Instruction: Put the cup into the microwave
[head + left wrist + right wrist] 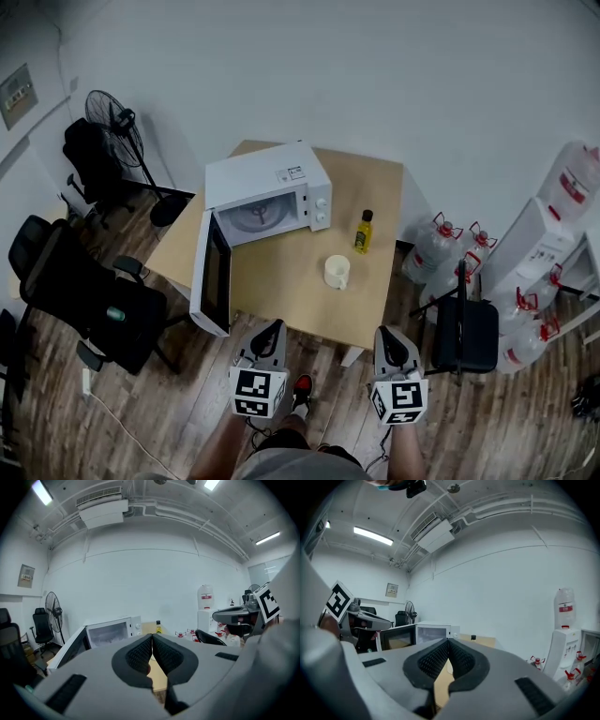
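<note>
A: Left gripper (269, 327) and right gripper (390, 334) come first; how do their jaws stand?
B: Pressed together on both, nothing between them; both hang short of the table (281, 286).
A: And the cup (337, 271)?
B: Upright on the table, apart from both grippers; bottle (363, 232) just behind it; microwave (267, 197) to its left and further back, door (212, 277) swung open.

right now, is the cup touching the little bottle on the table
Apart. The head view shows a strip of bare table between the cup and the bottle.
</note>
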